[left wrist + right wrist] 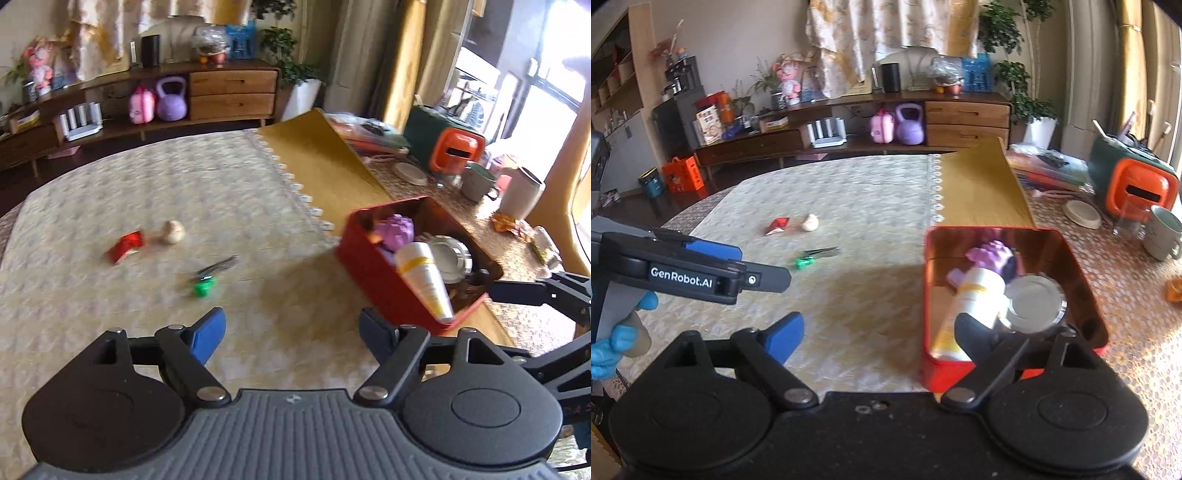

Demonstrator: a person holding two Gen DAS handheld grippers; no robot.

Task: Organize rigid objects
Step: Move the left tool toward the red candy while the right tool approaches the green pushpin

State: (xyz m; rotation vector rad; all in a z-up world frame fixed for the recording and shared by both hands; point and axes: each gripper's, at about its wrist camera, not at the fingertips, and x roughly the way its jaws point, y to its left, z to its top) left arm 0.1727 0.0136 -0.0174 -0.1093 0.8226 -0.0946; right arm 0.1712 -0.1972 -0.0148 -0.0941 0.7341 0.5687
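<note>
A red tin box stands on the table and holds a white tube, a purple toy and a round silver lid. On the cloth lie a green-handled tool, a red packet and a beige lump. My left gripper is open and empty above the cloth, left of the box; it also shows in the right wrist view. My right gripper is open and empty at the box's near left corner.
Right of the box are a grey mug, a white cup, an orange and green appliance, a small dish and snack wrappers. A folded yellow mat lies behind the box. A wooden sideboard stands beyond the table.
</note>
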